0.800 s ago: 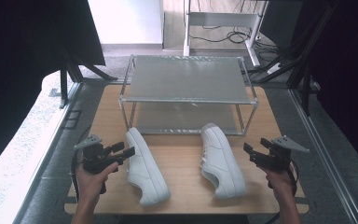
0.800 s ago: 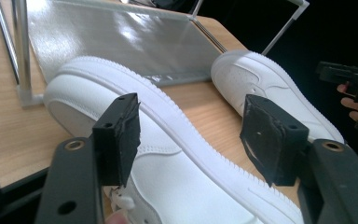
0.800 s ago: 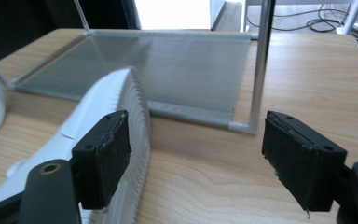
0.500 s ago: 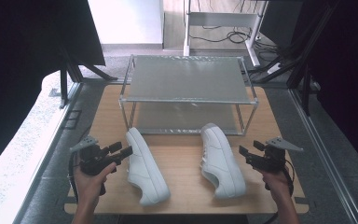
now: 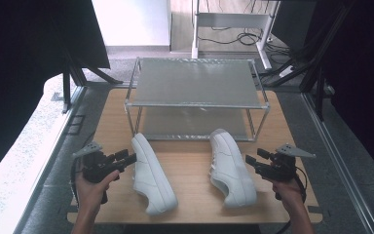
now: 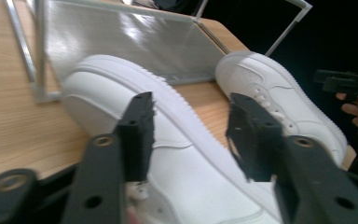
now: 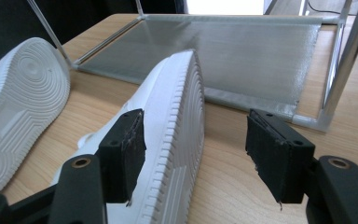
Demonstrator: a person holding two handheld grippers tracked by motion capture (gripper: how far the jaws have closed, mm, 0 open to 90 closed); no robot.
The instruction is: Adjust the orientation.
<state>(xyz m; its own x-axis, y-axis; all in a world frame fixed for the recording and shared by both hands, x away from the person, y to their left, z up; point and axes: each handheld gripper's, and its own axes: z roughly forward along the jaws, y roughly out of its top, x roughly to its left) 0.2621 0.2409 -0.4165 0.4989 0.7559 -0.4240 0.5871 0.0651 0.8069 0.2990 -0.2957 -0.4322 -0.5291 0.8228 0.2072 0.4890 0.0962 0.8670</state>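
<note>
L hand (image 5: 91, 187) grips L gripper (image 5: 129, 158), jaws apart, pointing twd R gripper (image 5: 248, 160). R hand (image 5: 286, 187) holds that one, jaws wide, aimed back at L.

We see two plain white shoes, the left shoe (image 5: 152, 175) and the right shoe (image 5: 231, 166), with white ridged soles and ring tread. Our table (image 5: 190, 207) is light wood-grain, the rack (image 5: 195, 82) silvery grey mesh, and both grippers' jaws are black.
</note>
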